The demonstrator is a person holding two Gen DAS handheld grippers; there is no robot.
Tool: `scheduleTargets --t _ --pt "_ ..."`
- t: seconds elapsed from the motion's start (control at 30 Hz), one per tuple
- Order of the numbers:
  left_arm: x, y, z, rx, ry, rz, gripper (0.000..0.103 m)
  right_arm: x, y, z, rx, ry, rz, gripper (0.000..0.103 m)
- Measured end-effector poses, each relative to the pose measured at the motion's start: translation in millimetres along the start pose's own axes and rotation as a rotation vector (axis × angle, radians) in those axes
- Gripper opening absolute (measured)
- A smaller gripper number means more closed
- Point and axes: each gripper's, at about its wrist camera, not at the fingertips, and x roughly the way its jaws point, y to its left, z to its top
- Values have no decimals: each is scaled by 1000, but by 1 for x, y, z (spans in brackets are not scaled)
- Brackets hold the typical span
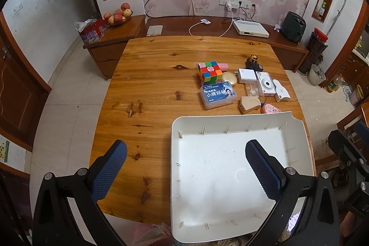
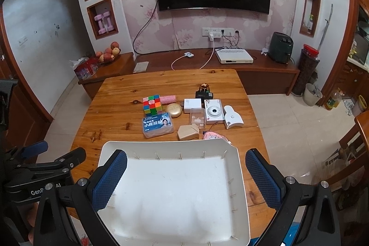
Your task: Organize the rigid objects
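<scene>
A wooden plank counter (image 2: 120, 93) fills the middle of both views. At its near edge a white rectangular plastic tray (image 2: 242, 176) is seen, empty, occupying the lower centre of the right wrist frame and the lower right of the left wrist frame (image 1: 175, 153).

The left claw (image 1: 185, 167) is held released, its blue textured pads wide apart, one over bare wood and one over the tray; nothing is gripped. The right claw (image 2: 185, 176) is likewise spread wide above the tray, with nothing between its pads.

Beyond the tray's far rim, in the centre of the right wrist frame, the rigid objects are clustered: a multicoloured puzzle cube (image 2: 151, 104) with a pink ridged block (image 2: 168, 98) just beside it, a round gold compact (image 2: 173, 110), a clear box with a blue printed label (image 2: 158, 126), a beige house-shaped piece (image 2: 188, 131), a clear small plastic case (image 2: 197, 118), a white square box (image 2: 193, 105), a white compact camera (image 2: 214, 114), a white curved device (image 2: 232, 117), a black item with a gold top (image 2: 204, 91), and a pink round item (image 2: 212, 135) partly hidden by the tray's rim. All lie on the counter, none in the tray.
</scene>
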Motion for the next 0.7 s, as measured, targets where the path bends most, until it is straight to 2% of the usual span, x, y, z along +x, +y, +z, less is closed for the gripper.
scheduleTargets --t 0.23,0.7 --pt "-3 8 13 -12 7 1 102 4 0 2 -1 8 24 102" --pt "1 5 16 -6 -2 8 102 4 2 10 -20 -8 26 102"
